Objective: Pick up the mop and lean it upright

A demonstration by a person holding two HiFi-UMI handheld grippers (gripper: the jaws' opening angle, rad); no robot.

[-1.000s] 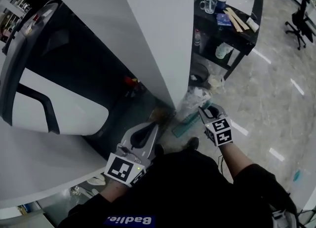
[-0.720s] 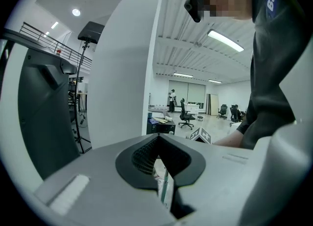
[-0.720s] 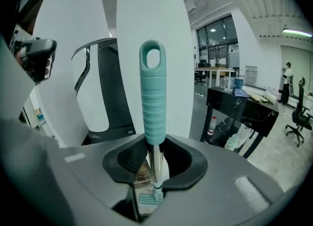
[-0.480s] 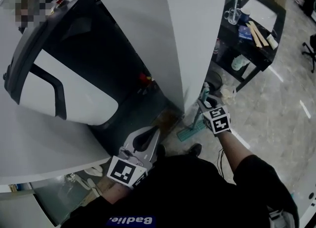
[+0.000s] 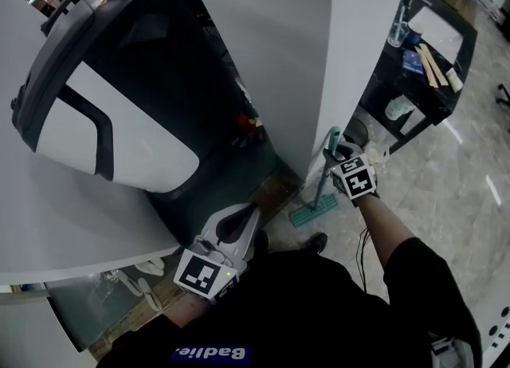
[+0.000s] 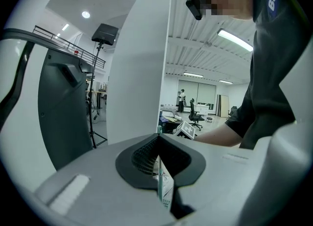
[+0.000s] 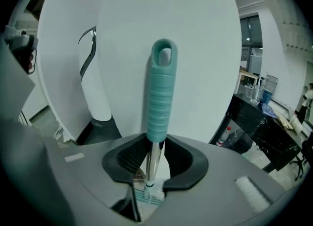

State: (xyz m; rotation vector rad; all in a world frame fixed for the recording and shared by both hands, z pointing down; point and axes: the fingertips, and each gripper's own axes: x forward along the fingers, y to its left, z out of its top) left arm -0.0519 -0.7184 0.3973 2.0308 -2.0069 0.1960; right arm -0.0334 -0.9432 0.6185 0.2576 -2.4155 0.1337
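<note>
- One-handed, holding the mop (image 5: pixel 321 185) close to upright: long axis running from floor to top, ribbed grip (image 7: pixel 161 93) pointing up, flat head (image 5: pixel 307 215) down and resting on the floor (image 5: pixel 446 191).
- Clamping the right gripper (image 7: pixel 155 144) on the shaft (image 7: pixel 152 164) just below the grip, its jaws having just been opening a touch with the shaft between them.
- Hanging the left gripper (image 6: pixel 157 139) low and apart from the mop, jaws together on nothing.
- Showing teal ridged plastic on the grip, with an oval loop at its tip, bright chrome on the thin round shaft, and teal on the rectangular head.
- Standing beside a smooth white pillar (image 5: pixel 319 56), head lying at its foot; touching it or not, hard to tell.
- Sharing the room with a rounded black-and-white machine (image 5: pixel 103 119), a black shelf unit (image 5: pixel 422 64) carrying cups and bottles, and glossy pale marbled flooring.
</note>
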